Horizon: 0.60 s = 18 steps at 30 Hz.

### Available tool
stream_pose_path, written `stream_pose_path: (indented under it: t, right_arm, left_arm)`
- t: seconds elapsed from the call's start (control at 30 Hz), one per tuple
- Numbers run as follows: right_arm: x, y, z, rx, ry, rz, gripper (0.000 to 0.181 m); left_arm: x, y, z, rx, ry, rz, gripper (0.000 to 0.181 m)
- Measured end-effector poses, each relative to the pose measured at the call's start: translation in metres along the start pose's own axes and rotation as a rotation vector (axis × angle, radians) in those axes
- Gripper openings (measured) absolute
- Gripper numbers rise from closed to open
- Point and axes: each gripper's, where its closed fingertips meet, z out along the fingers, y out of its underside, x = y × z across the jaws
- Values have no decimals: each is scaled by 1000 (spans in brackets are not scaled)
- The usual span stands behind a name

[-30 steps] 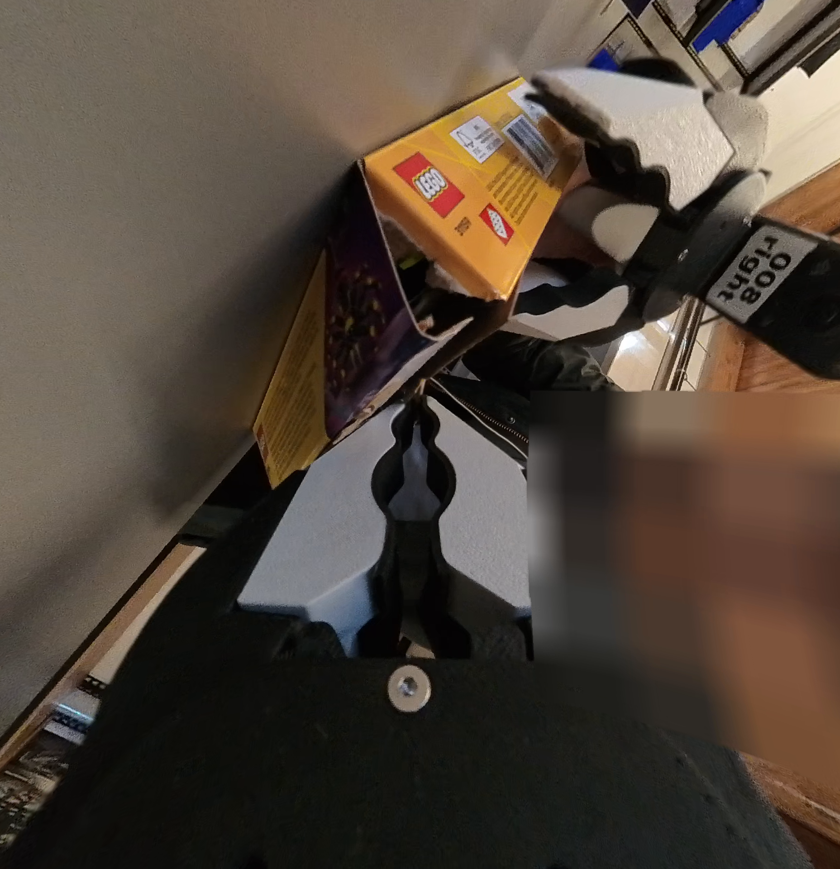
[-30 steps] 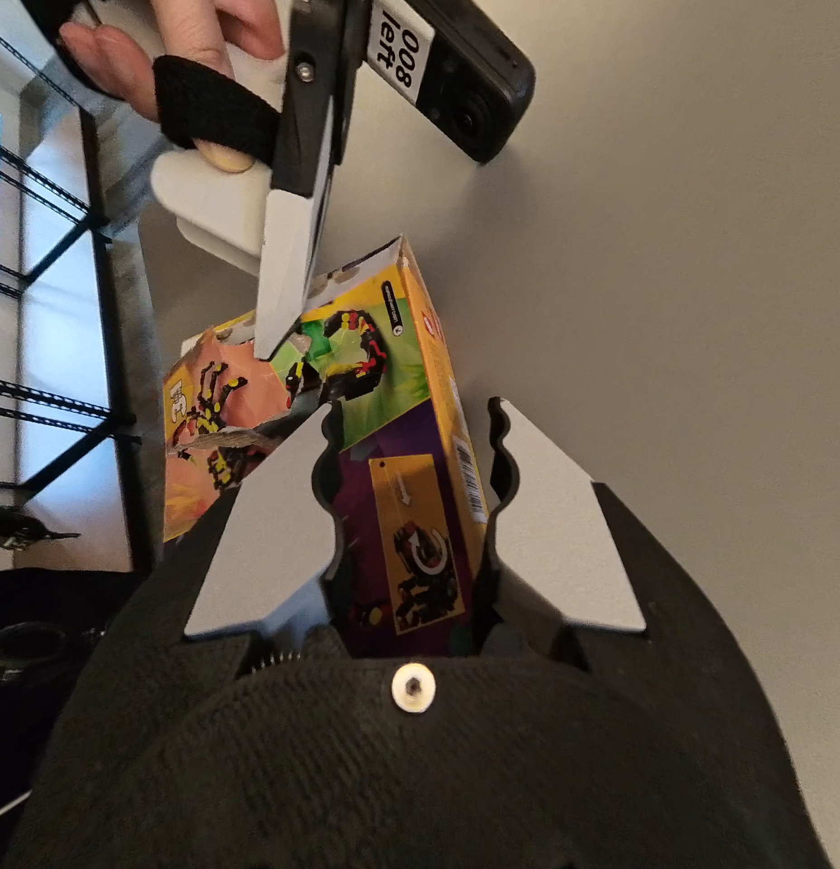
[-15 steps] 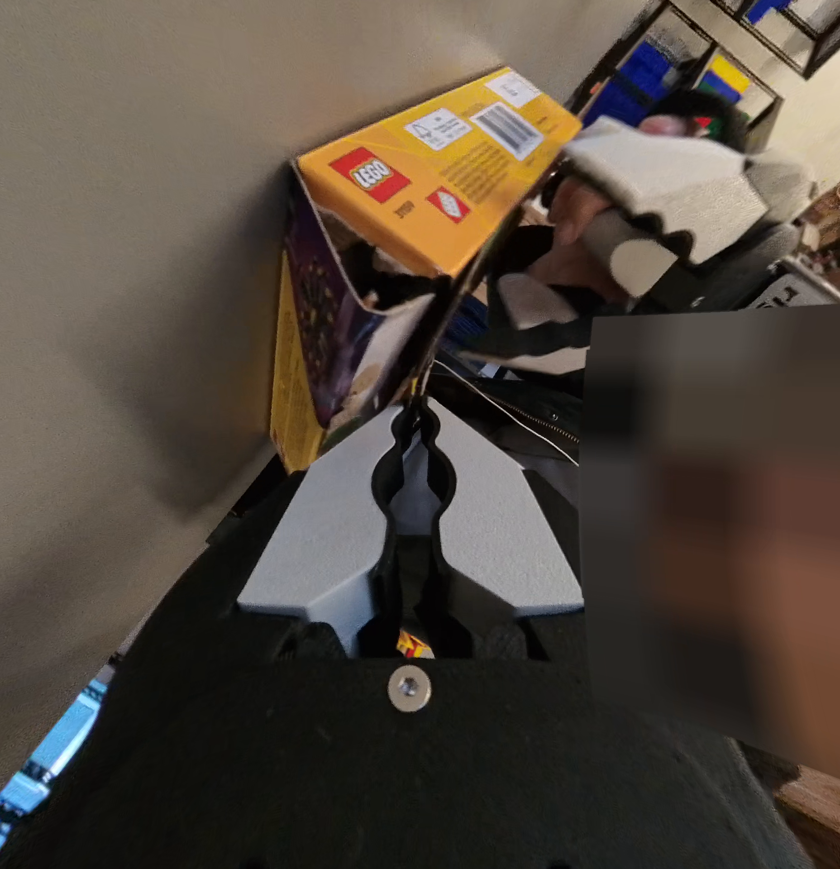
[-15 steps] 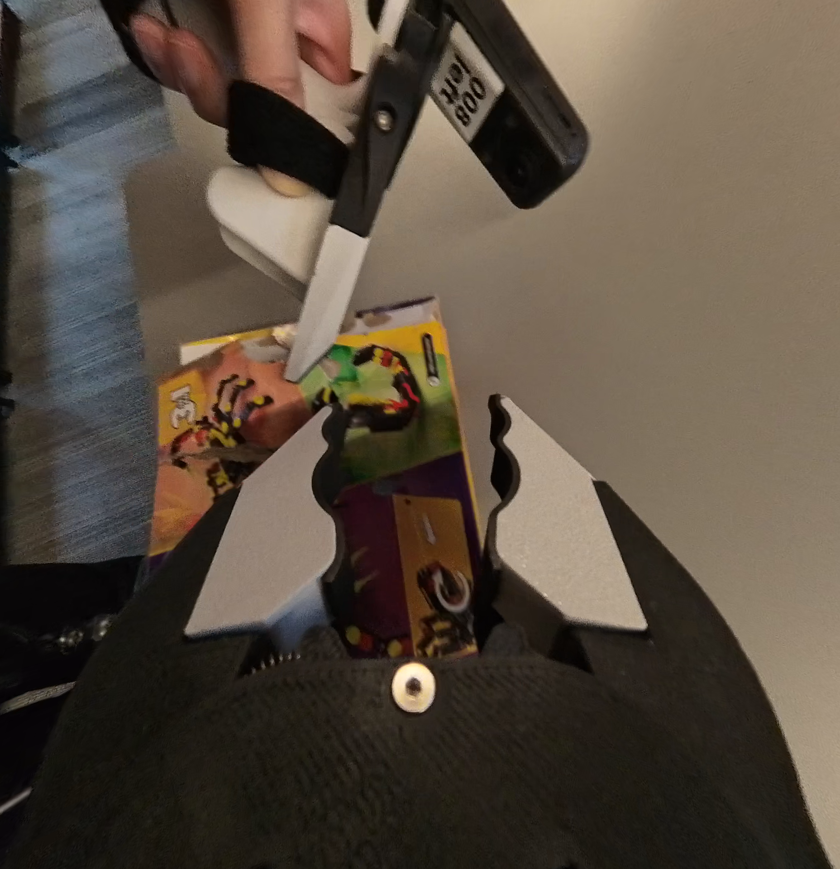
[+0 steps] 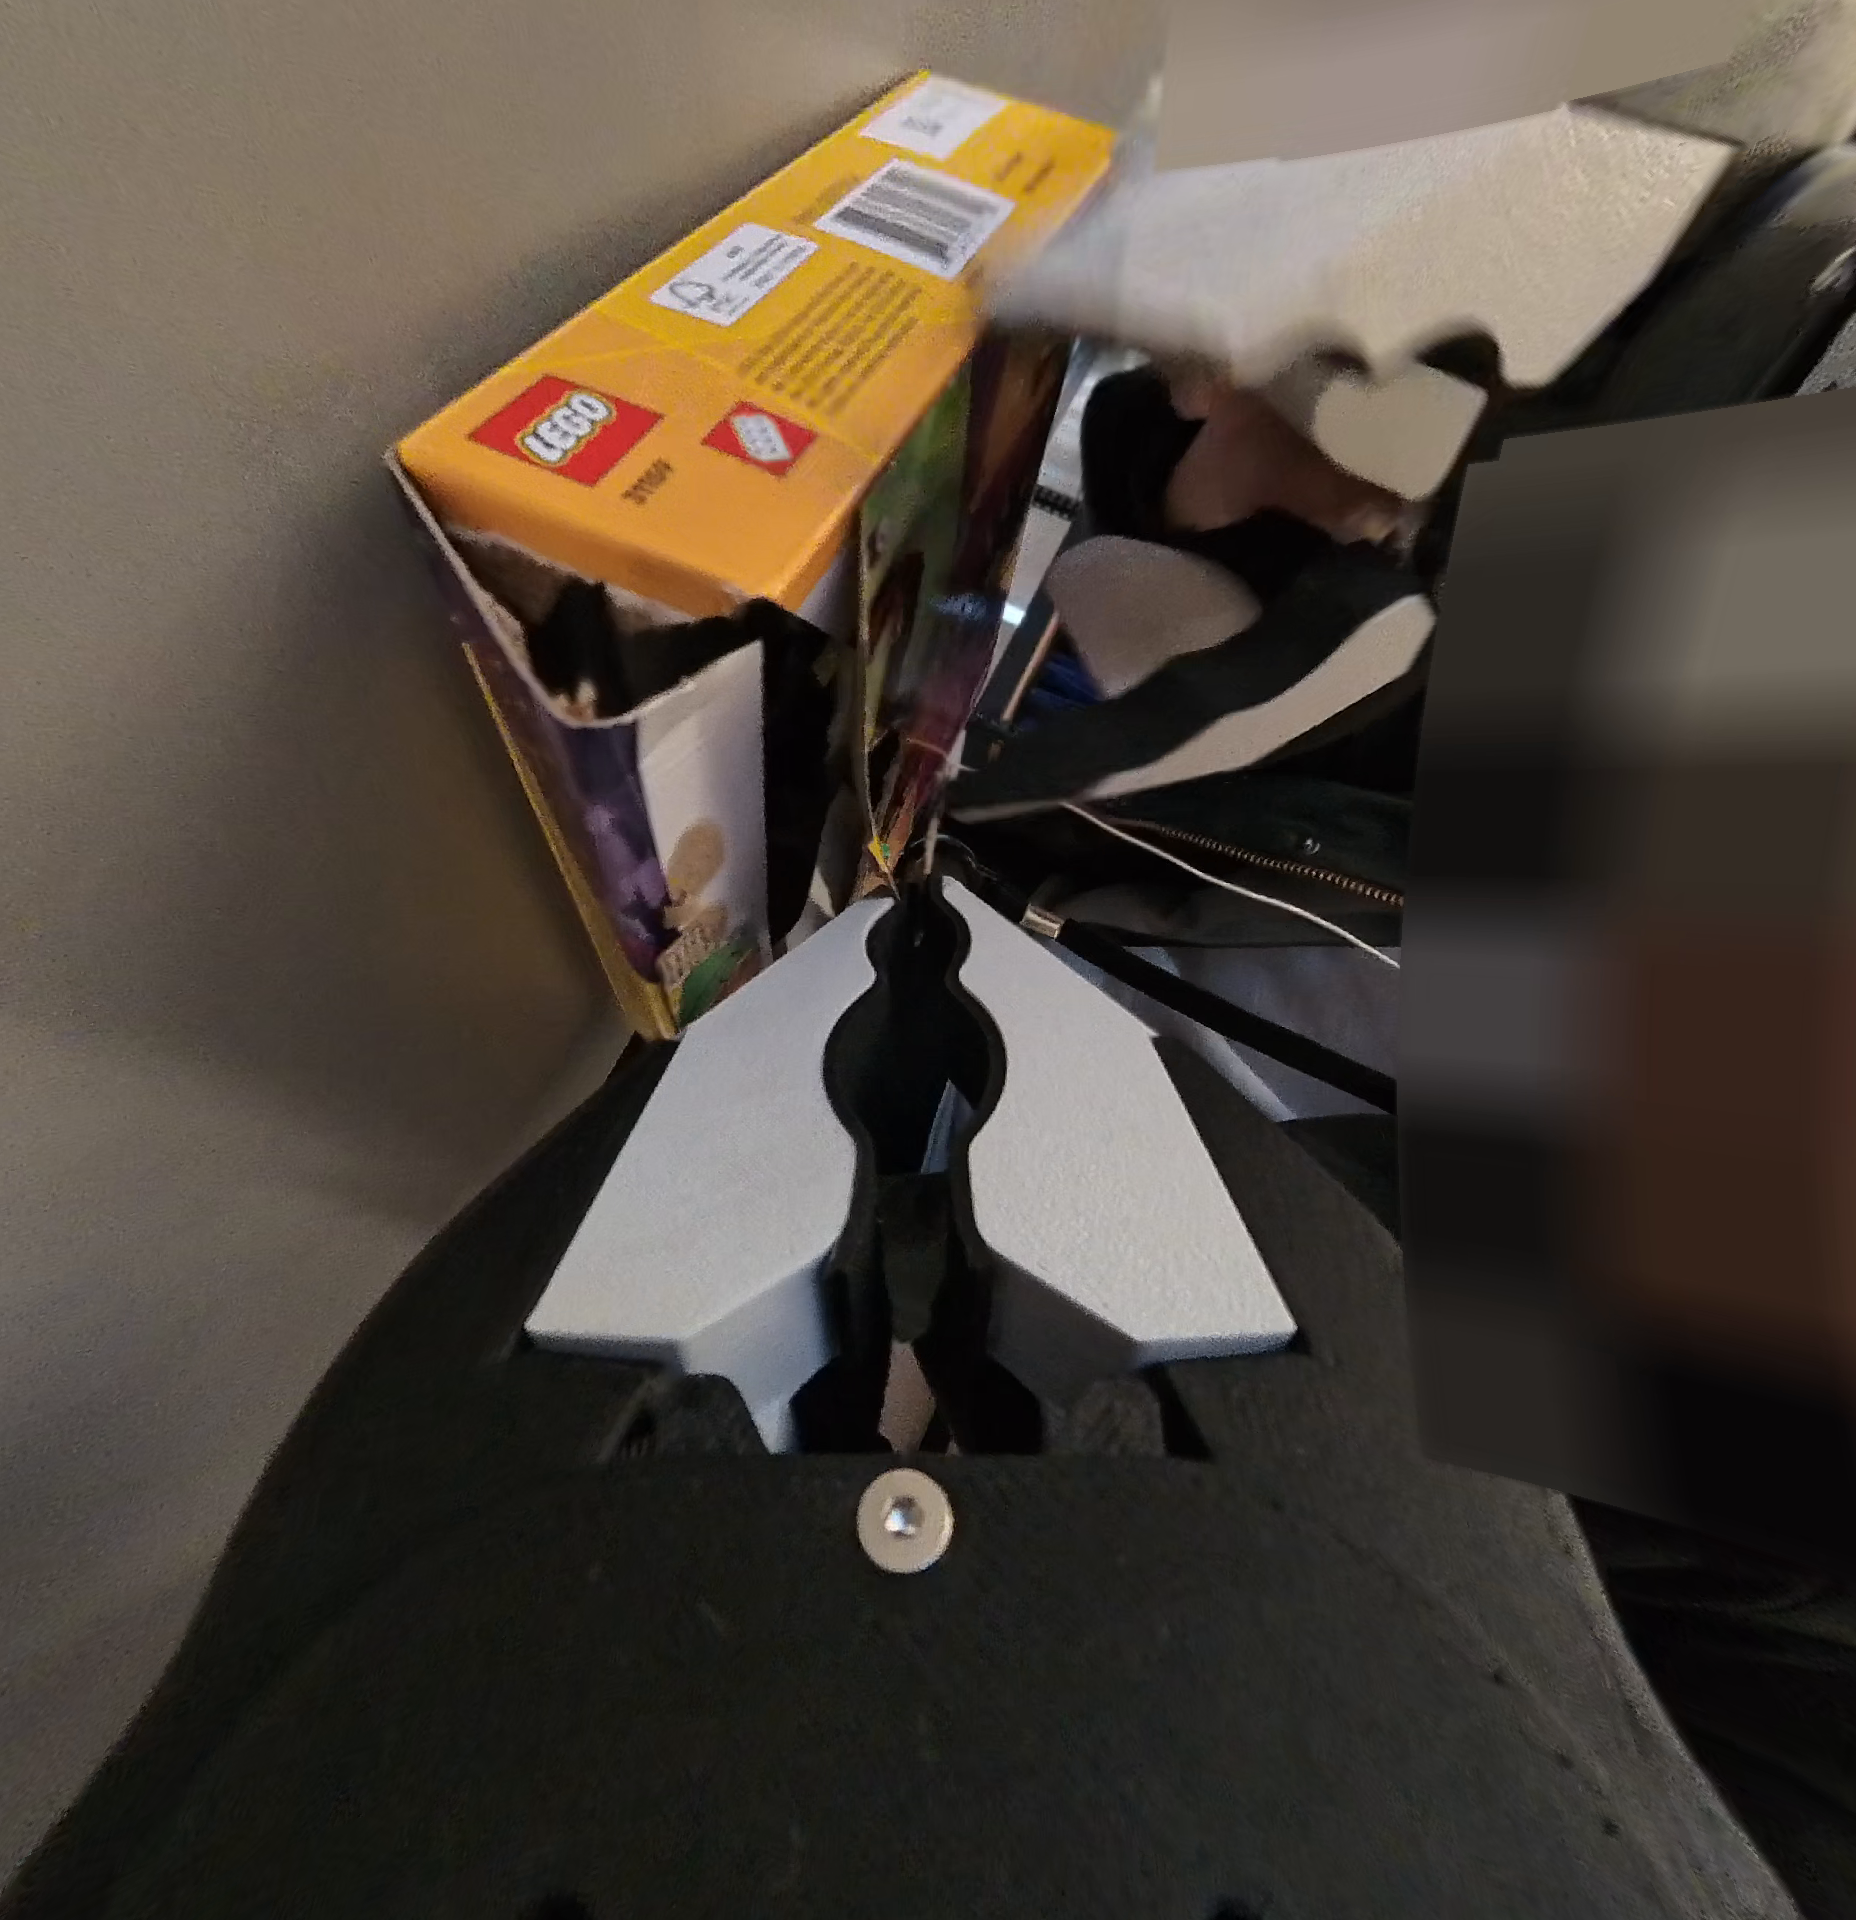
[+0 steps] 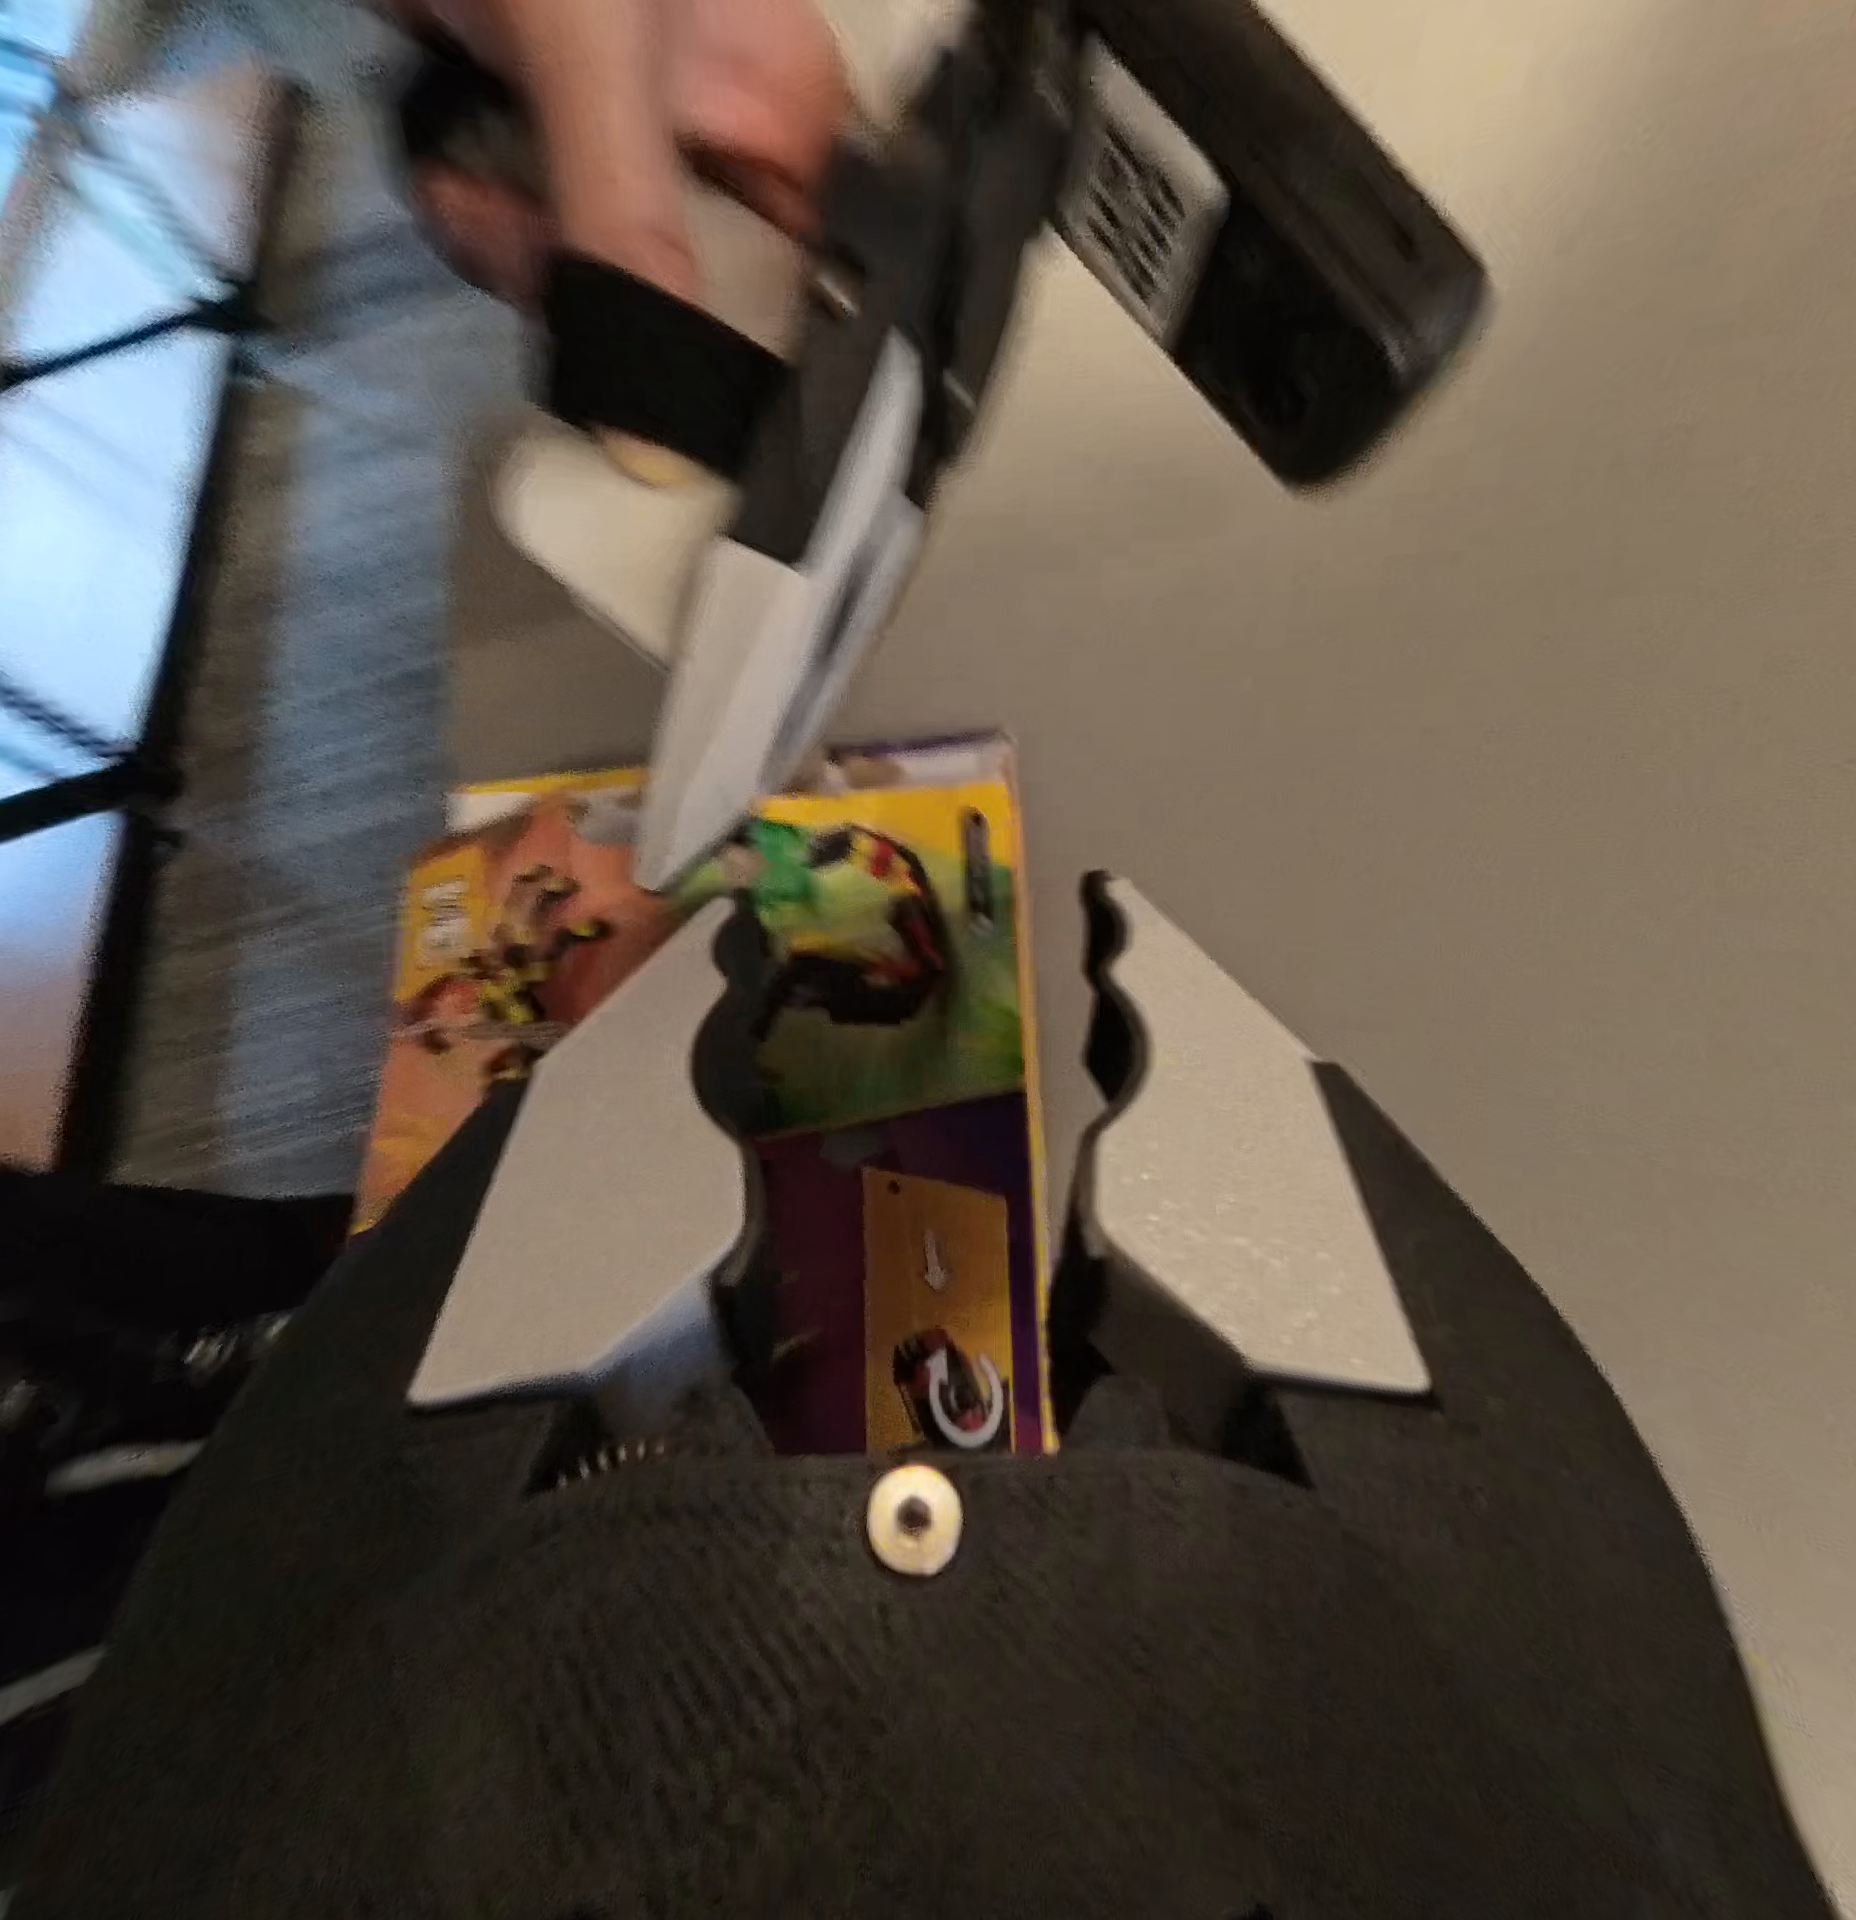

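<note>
- left gripper [image 5: 919, 914]: fingers pressed together, clenched on the corner of a thin printed flap [image 5: 908, 748] that hangs off the torn end of the box.
- seen from the right wrist view, left gripper [image 6: 675, 862] reaching down from the top, tips meeting at the far top edge of the box; a hand [image 6: 633, 156] wrapped round its handle, a black strap over the fingers, all of it blurred.
- yellow toy box [image 5: 758, 384] lying against a plain beige surface [image 5: 176, 623]; orange-yellow side panel facing up in the left wrist view, with a red logo patch, white stickers and a barcode.
- near end of the box torn open, ragged cardboard edge, dark inside; a white inner flap just right of the tear.
- right gripper [image 6: 908, 1039]: fingers spread to the width of the box, one on each side of it, grasping its narrow end; purple and yellow panel sitting deep between them.
- in the left wrist view, right gripper [image 5: 1267, 343] at the far right end of the box, grey fingers blurred.
- box front [image 6: 851, 935] printed with black, red and yellow brick creatures on green and orange grounds.
- black shelving frame [image 6: 155, 520] and a bright window area at far left of the right wrist view.
- dark jacket with a zip [image 5: 1267, 862] and a thin white cable to the right beyond the left gripper.
</note>
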Motion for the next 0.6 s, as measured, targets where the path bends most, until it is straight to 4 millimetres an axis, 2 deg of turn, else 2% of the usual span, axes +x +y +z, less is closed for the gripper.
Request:
stream_pose_path:
  t: [0.03,0.07,0.1,0.13,0.23,0.33,0.43,0.53,0.6]
  right_arm:
    - [-15,-11,-5,65,-125,-71,44]
    - [-32,-19,-12,126,-270,-137,33]
    - [-37,-24,-16,159,-346,-184,36]
    - [-36,-23,-15,150,-388,-233,48]
    - [-32,-8,-8,14,-489,-362,50]
    - [-32,-12,-2,-28,-520,-448,51]
    - [-31,-17,4,-20,-536,-454,50]
    - [-32,-6,13,-96,-555,-450,49]
    - [-33,0,14,-169,-578,-428,42]
  left_arm:
    - [1,2,1,-13,-1,16,0]
    - [0,2,1,-21,-6,30,0]
    - [1,3,1,-30,-8,42,0]
    - [2,5,1,-46,-4,56,0]
    - [0,9,-1,-107,-35,117,0]
    - [-5,8,-5,-178,-74,166,0]
    - [0,4,-8,-214,-86,223,0]
    - [0,3,-8,-218,-94,241,0]
    - [-4,2,-7,-228,-103,242,0]
